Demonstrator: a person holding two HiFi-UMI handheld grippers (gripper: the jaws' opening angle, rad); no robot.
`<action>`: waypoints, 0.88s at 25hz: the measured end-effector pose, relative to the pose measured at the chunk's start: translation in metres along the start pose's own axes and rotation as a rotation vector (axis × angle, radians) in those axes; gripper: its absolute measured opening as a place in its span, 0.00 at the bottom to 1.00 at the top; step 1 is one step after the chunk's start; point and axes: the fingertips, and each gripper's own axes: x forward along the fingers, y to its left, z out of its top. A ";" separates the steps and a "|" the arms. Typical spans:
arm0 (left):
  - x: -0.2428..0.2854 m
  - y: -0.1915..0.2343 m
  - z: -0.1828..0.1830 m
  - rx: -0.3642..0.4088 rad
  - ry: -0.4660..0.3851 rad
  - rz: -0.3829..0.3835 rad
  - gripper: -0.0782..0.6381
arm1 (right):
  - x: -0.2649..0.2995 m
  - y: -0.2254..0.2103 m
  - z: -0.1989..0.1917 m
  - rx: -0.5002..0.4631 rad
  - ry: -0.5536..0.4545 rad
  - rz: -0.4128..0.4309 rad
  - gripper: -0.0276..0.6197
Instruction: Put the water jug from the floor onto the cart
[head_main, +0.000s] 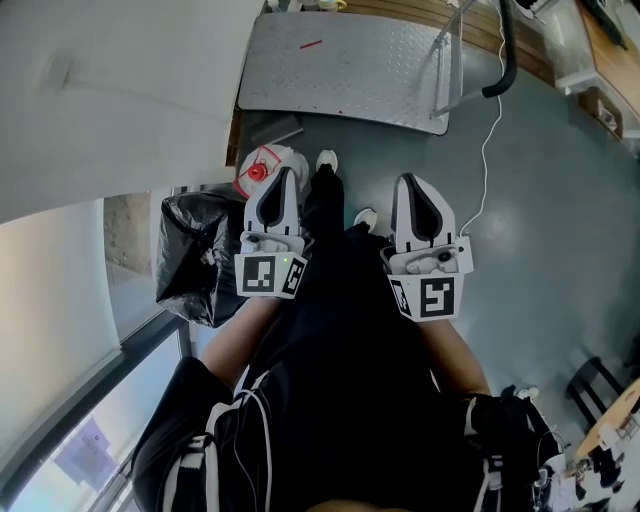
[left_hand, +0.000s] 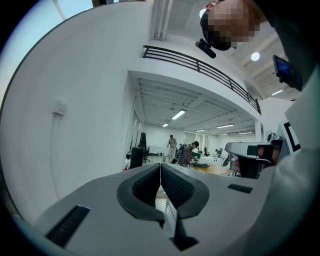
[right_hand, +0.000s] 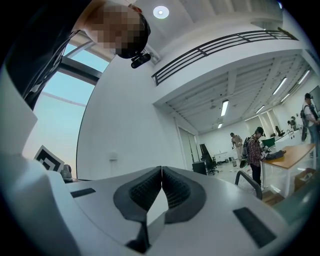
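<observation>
— Where is the jug (head_main: 268, 160)?

— On the floor (head_main: 545, 220), left of centre in the head view. Its red cap (head_main: 258, 172) shows from above. It sits just below the lower left corner of the cart (head_main: 340, 70), and the left gripper (head_main: 285, 176) covers part of it in the picture.

— Is the gripper touching it?

— I cannot tell from above. The gripper's tip lies over the jug's right edge in the frame, but how high it hangs does not show.

— What are the left jaws doing?

— They are pressed together with nothing between them. The left gripper view shows the ribbed pads meeting in one thin line, with a white wall and a long hall beyond.

— And the right gripper (head_main: 410, 184)?

— Closed as well and empty. It is at centre right of the head view, level with the left one and apart from it, with the person's dark trousers and a shoe (head_main: 327, 160) between them.

— What else is near the jug?

— A black bag (head_main: 198, 255) lies just below and left of it, against the wall. A white cable (head_main: 487, 150) runs down the floor on the right, from the cart's handle side.

— And the cart?

— Its grey ribbed metal deck fills the upper middle of the head view, bare apart from a small red mark.
</observation>
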 end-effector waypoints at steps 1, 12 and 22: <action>0.004 0.001 0.000 0.000 0.000 0.000 0.13 | 0.003 -0.004 -0.001 0.000 0.002 -0.006 0.07; 0.033 0.044 0.003 -0.047 0.003 0.058 0.13 | 0.048 -0.005 -0.006 -0.015 0.028 0.035 0.07; 0.078 0.105 0.011 -0.073 -0.018 0.095 0.13 | 0.141 0.006 -0.013 -0.088 0.074 0.090 0.07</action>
